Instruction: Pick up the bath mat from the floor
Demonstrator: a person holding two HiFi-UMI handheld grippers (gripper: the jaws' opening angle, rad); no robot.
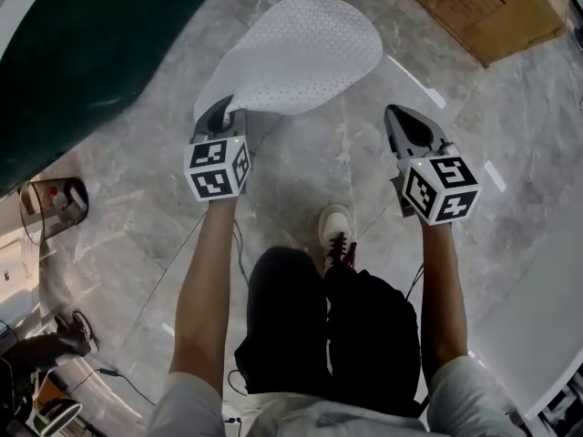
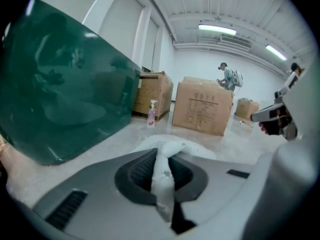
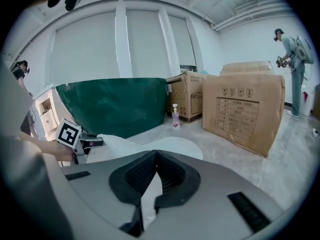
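The mat (image 1: 301, 53) lay on the floor beside the tub (image 1: 82, 53); it looked thin, limp and light. The left gripper (image 1: 228, 107) pinched its bunched edge nearest the tub. The right gripper (image 1: 398, 121), closed and empty, hung farther out, and the mat's free edge there probably suited a second hold.

light: bright, ceiling strips (image 2: 217, 30) | shadows: soft | edges: fisheye, dark corners | blur: slight

we list: bath mat (image 1: 301, 53), white, matt, dotted with small holes, limp where it folds; floor (image 1: 355, 144), grey veined stone, polished, reflective; tub (image 1: 82, 53), dark green, glossy; cardboard boxes (image 3: 245, 109), brown, matt; left gripper (image 2: 164, 156), smooth grey plastic, ribbed dark lining.
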